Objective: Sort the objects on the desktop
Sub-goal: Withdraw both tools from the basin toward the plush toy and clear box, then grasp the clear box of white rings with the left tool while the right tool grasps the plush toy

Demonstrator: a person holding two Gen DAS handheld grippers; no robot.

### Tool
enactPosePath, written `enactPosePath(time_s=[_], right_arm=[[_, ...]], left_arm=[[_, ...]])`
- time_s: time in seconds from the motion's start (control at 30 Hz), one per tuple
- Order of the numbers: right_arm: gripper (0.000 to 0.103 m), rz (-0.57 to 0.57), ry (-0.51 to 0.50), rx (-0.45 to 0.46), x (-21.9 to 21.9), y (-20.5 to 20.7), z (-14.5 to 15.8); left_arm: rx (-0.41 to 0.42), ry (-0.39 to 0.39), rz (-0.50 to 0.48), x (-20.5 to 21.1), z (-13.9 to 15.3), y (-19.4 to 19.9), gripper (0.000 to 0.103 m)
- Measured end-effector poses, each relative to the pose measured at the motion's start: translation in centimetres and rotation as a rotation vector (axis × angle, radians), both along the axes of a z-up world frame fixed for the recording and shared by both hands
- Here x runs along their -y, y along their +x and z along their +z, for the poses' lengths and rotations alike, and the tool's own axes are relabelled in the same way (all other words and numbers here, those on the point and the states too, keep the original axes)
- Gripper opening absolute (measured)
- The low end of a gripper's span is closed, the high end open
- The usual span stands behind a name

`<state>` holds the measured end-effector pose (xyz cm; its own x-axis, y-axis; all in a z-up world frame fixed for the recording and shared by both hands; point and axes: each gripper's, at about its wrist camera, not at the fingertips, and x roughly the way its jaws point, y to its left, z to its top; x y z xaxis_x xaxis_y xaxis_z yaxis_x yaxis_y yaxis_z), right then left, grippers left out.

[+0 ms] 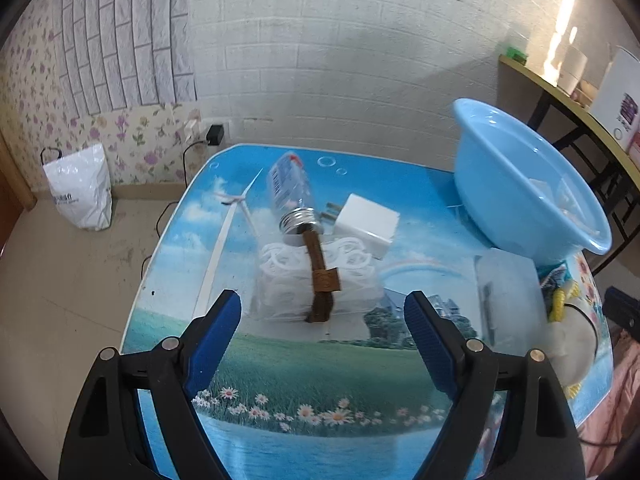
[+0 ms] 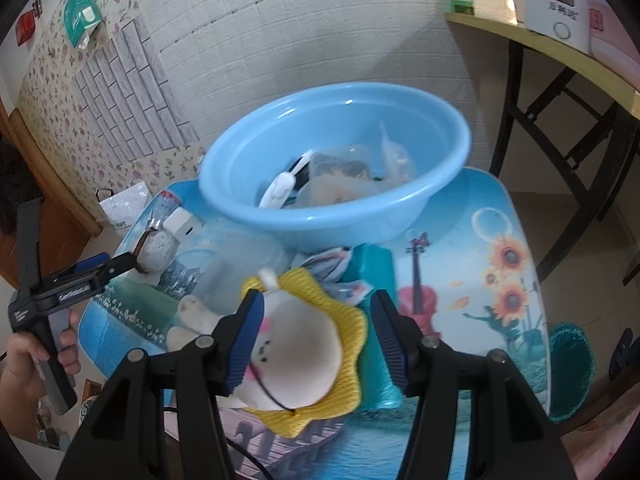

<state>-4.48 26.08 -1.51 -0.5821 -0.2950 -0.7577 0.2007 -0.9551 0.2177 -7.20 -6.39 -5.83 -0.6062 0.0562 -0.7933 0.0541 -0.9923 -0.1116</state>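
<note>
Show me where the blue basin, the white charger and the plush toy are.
blue basin (image 2: 320, 216): right wrist view, front outer wall.
white charger (image 1: 366, 220): left wrist view, top face.
plush toy (image 2: 298, 354): right wrist view, white face.

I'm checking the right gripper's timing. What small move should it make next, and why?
Probably close the right gripper. Its fingers are open on either side of the plush toy with the yellow knit collar, and the left finger is already against it. The blue basin behind it already holds sorted items, so it likely goes there.
</note>
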Motion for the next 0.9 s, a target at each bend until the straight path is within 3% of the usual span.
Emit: enactPosePath(time_s=[0.07, 0.13, 0.3, 0.47, 0.9], right_arm=[[0.056, 0.007, 0.004, 0.013, 0.5, 0.0, -0.2], [0.068, 0.012, 0.009, 0.014, 0.9, 0.1, -0.3], [0.079, 0.035, 0.020, 0.014, 1.8, 0.3, -0.3], [0.101, 0.052, 0.055, 0.017, 2.4, 0.6, -0.7], [0.103, 0.057, 0.114, 0.032, 3.3, 0.8, -1.8]], left_arm=[[0.005, 0.003, 0.006, 0.3, -0.4, -0.2, 0.084], [0.009, 0.007, 0.011, 0.5, -0.6, -0.5, 0.084], [0.014, 0.016, 0.004, 0.8, -1.0, -0.8, 0.084], [0.020, 0.018, 0.002, 0.9, -1.7, -1.5, 0.084], [0.033, -0.005, -0.027, -0.1, -2.6, -2.5, 0.087]])
